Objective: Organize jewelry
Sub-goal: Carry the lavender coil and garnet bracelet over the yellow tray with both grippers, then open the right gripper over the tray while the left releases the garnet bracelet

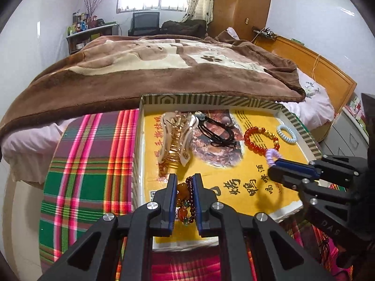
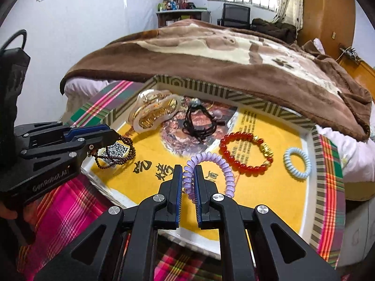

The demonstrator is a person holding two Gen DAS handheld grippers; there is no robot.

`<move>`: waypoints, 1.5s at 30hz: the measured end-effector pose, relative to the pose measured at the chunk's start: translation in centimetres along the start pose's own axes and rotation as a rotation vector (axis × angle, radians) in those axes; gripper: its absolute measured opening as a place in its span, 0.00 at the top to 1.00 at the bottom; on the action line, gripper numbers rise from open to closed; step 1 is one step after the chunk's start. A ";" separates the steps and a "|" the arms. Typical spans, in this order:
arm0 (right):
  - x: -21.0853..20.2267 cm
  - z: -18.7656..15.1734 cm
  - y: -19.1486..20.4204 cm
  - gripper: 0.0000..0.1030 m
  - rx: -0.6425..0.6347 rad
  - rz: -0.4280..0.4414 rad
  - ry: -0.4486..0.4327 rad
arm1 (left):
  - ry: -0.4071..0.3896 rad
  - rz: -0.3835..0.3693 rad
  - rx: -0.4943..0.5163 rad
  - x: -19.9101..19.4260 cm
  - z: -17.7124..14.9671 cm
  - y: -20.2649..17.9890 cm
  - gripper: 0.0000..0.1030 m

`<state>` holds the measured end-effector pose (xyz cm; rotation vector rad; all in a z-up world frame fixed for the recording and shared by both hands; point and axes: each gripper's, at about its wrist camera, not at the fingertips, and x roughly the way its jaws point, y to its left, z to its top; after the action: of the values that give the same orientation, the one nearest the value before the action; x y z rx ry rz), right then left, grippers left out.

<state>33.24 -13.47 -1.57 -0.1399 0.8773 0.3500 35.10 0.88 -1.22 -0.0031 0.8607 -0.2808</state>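
Your left gripper (image 1: 185,182) tilts down over the yellow box lid (image 2: 269,187) and pinches the dark bead string (image 2: 117,149). Your right gripper (image 2: 188,173) tilts down too, pinching the purple coil hair tie (image 2: 211,161) beside the red bead bracelet (image 2: 243,154).

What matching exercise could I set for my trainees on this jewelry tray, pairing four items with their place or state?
Column one:
1. lilac coil hair tie
2. dark bead string
3. red bead bracelet
4. pale blue coil hair tie

Column two:
A. lies loose nearest the tray's right wall
B. pinched in the right gripper
C. lies loose, with gold beads
D. pinched in the left gripper

Pairs: 1-B, 2-D, 3-C, 4-A.
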 end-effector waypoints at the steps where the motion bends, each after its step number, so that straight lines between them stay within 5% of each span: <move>1: 0.3 0.1 0.0 0.91 -0.002 0.000 0.004 | 0.006 0.004 0.001 0.2 0.0 -0.1 0.87; 21: 2.2 0.0 0.6 0.91 -0.008 0.040 0.052 | 0.010 0.065 0.014 0.2 -0.1 -0.2 0.86; 28: 1.0 -0.1 0.8 0.78 -0.008 0.033 0.022 | -0.017 0.073 0.016 -1.1 -0.2 -0.4 0.55; 45: -8.2 -2.7 -0.5 0.78 0.061 0.001 -0.090 | -0.121 0.043 0.057 -9.4 -1.7 -4.6 0.45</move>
<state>26.60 -16.66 3.02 -0.0663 0.7980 0.3277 26.91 -1.03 5.19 0.0509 0.7312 -0.2617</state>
